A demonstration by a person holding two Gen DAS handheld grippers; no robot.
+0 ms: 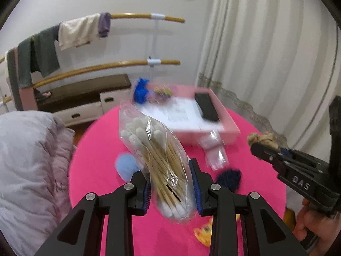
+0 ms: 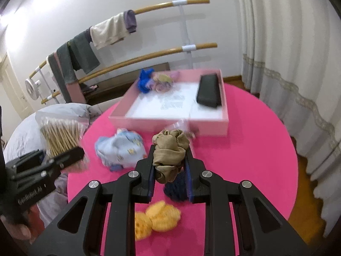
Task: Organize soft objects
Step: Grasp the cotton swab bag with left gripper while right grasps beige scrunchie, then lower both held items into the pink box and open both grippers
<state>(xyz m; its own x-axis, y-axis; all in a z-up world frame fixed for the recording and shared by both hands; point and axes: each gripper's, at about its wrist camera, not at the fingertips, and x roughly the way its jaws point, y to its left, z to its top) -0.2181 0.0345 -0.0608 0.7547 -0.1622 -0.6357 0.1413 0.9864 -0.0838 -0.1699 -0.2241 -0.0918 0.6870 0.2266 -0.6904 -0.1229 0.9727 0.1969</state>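
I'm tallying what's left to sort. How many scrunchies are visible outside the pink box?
3. A tan scrunchie held in the right gripper, a navy one on the table beneath it, a yellow one nearer the camera. Others may be hidden.

Motion-blurred print on the tray's (image 2: 170, 122) paper (image 2: 170, 104)

A glossy, crinkled clear plastic bag (image 1: 168, 170) holds wooden-stemmed cotton swabs (image 1: 157, 149), the tan scrunchie (image 2: 170, 153) is smooth soft cloth, the counter (image 2: 245, 160) has matt pink cloth, and the pink box (image 2: 170, 123) looks like smooth cardboard.
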